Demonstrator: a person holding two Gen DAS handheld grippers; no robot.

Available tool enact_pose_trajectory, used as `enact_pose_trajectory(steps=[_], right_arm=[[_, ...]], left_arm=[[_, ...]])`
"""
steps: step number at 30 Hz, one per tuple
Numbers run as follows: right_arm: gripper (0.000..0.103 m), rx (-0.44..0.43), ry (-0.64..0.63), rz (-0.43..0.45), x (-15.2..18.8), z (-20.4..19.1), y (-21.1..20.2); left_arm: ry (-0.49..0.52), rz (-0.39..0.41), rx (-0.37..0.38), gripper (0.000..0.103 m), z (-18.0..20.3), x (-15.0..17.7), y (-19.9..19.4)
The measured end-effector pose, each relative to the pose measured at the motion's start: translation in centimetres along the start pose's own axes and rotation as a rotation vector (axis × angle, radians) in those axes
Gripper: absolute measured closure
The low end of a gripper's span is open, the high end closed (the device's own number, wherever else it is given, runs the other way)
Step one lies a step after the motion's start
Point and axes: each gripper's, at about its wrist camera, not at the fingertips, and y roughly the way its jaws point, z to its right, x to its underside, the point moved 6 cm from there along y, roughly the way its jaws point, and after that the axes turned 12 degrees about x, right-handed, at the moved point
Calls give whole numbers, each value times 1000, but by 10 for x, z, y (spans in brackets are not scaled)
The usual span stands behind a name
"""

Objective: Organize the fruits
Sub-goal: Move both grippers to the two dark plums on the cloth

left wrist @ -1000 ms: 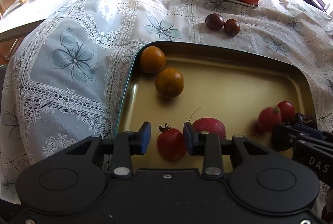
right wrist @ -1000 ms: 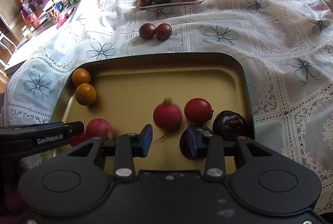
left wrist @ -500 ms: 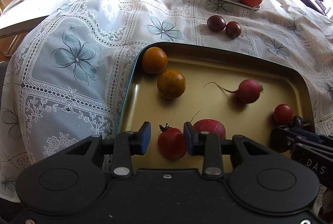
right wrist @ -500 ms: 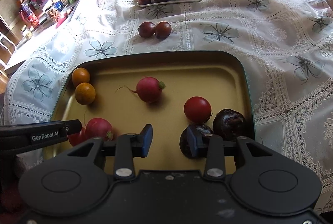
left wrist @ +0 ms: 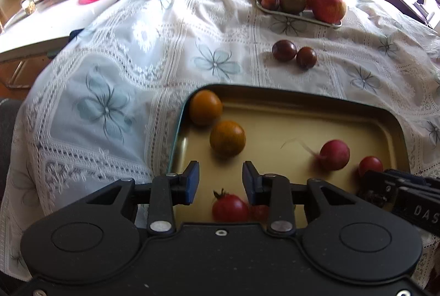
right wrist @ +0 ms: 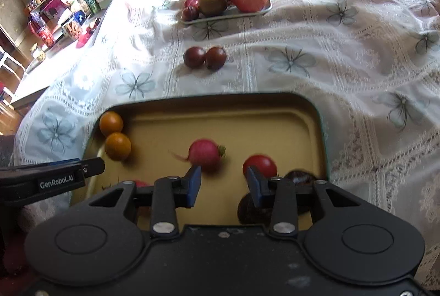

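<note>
Both hand-held grippers hovered with jaws apart and empty over a gold tray point(left wrist: 302, 114) on the cloth-covered desk point(left wrist: 123, 70). Below the left hand-held gripper point(left wrist: 220, 182) lay a tomato point(left wrist: 229, 208); two oranges point(left wrist: 227, 138) sat at ten o'clock. A blurred radish point(right wrist: 205, 154) lay just beyond the right hand-held gripper point(right wrist: 222, 183). Two plums point(right wrist: 205, 57) rested at twelve o'clock, before a fruit plate point(right wrist: 228, 14).

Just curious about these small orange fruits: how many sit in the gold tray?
2. One orange fruit sits in the tray's far left corner; the second lies just nearer, beside it. The grippers could hide others.
</note>
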Motion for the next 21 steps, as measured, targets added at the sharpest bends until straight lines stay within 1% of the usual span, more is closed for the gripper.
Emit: enact_pose_trajectory(steps=[5, 10, 14, 18, 21], right_arm=[[60, 37, 14, -2, -36, 4, 13], [60, 50, 47, -37, -78, 4, 41], [60, 87, 73, -38, -109, 1, 62], [59, 58, 74, -62, -132, -13, 81], [59, 64, 80, -91, -143, -24, 100]], left_arm=[[24, -16, -2, 59, -2, -31, 11], [35, -39, -21, 60, -2, -65, 33], [33, -58, -27, 60, -2, -93, 53], [35, -66, -50, 60, -4, -116, 70], [34, -93, -55, 60, -6, -129, 85]])
